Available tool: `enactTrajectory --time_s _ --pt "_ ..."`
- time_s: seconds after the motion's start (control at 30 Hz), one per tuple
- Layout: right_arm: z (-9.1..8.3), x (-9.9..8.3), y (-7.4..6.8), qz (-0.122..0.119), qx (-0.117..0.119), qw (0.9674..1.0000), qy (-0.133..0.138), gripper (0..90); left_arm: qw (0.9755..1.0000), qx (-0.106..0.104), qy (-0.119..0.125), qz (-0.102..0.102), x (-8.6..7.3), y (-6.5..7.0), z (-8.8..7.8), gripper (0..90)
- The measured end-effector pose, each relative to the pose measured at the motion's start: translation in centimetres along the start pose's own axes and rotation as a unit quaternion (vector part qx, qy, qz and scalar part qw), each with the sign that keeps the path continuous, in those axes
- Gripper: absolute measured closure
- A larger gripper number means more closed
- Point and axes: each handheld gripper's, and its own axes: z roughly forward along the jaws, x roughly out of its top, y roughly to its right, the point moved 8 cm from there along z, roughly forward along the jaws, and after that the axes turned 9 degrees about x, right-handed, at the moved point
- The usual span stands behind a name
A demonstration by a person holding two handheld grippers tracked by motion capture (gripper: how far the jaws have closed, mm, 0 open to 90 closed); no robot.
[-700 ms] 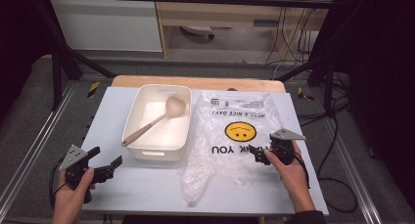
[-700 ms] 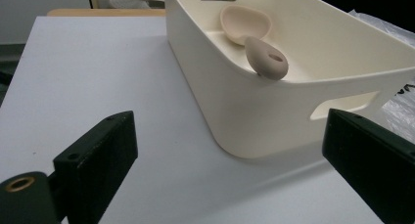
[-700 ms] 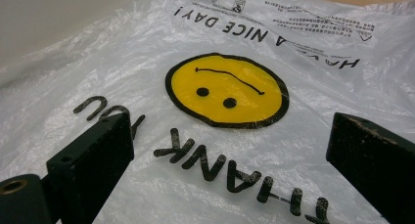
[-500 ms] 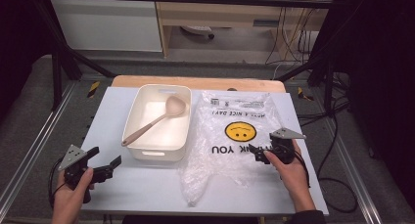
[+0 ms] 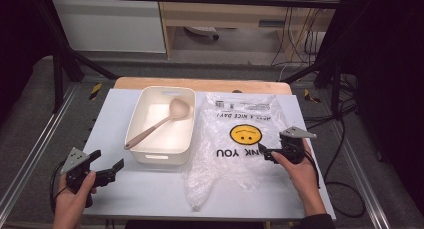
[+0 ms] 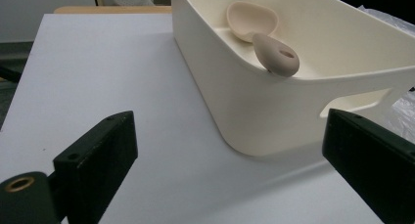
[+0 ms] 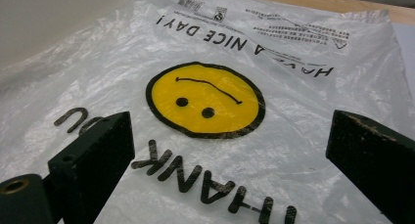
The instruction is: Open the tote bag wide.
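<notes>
A cream plastic bin (image 5: 165, 121) stands on the white table top, and a beige spoon (image 5: 156, 126) lies slanted inside it, its handle end (image 6: 276, 60) resting on the near rim. Right of the bin a clear plastic bag (image 5: 235, 149) with a yellow smiley (image 7: 205, 99) lies flat. My left gripper (image 5: 107, 169) is open near the table's front left corner and points at the bin (image 6: 293, 82). My right gripper (image 5: 265, 153) is open just above the bag's right side, nothing between its jaws.
The white table top (image 5: 115, 109) has bare room left of the bin and along the front edge. A wooden strip (image 5: 200, 83) runs along the far edge. Cables (image 5: 345, 139) hang off the right side. Metal frame rails flank the table.
</notes>
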Motion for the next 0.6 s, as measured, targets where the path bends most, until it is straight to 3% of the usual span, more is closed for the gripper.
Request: enactTrajectory --time_s 0.33,0.6 --pt "-0.1 1.3 2.2 0.005 -0.016 0.9998 0.005 5.5 1.0000 0.006 -0.003 -0.001 -0.1 -0.2 0.1 5.9" --pt "0.0 1.7 4.2 0.032 -0.035 0.9987 0.017 5.3 1.0000 0.008 -0.004 -0.002 -0.2 -0.3 0.1 5.9"
